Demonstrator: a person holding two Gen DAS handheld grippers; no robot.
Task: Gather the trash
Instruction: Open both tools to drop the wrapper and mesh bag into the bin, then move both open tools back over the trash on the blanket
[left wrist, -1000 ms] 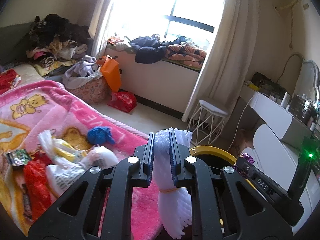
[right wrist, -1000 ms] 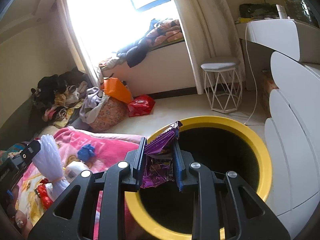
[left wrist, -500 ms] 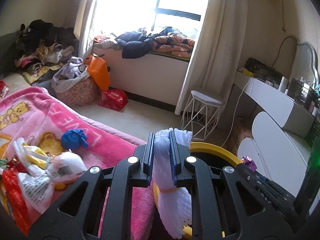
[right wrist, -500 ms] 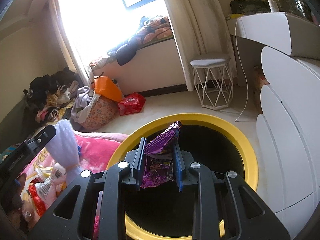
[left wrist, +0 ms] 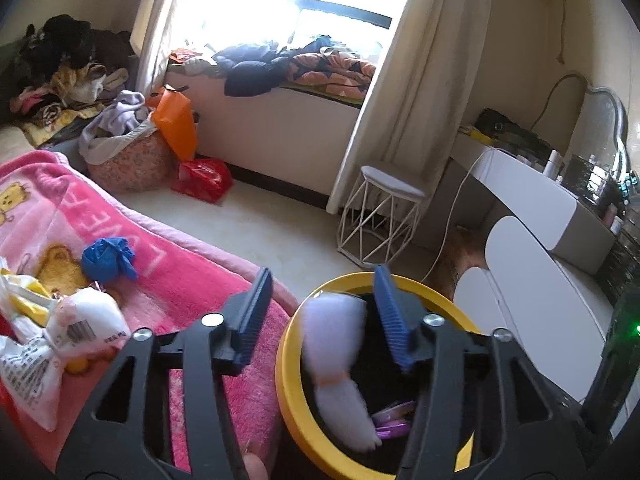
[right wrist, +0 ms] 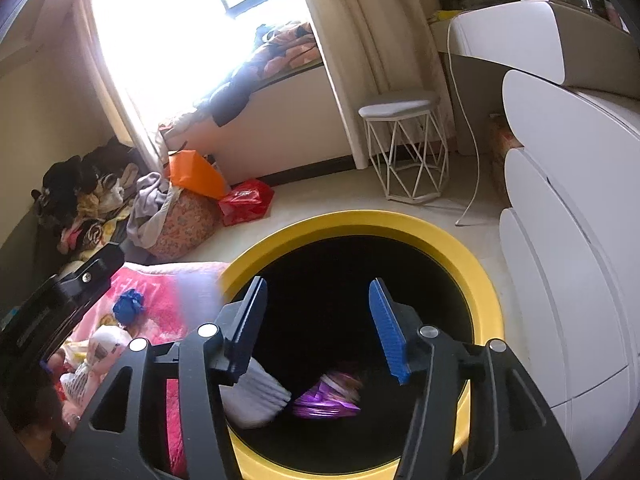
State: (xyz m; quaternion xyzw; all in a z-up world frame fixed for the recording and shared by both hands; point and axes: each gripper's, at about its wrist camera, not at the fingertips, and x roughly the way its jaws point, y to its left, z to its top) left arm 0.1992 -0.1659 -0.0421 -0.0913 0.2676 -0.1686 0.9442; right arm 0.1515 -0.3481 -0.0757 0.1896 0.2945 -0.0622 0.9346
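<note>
Both tongs had just sprung open over the yellow-rimmed bin [right wrist: 476, 280], the left tongs [left wrist: 324, 316] letting the white foam net [left wrist: 340, 364] drop in and the right tongs [right wrist: 316, 328] empty above the fallen purple wrapper [right wrist: 326, 400], so two pieces were collected.

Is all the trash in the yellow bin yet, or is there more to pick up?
Not all yet. The left gripper and right gripper have just been opening, with nothing pinched now. The white foam net and purple wrapper are dropping into the yellow bin. Left on the pink blanket: a blue crumpled wad and white printed bags.
</note>
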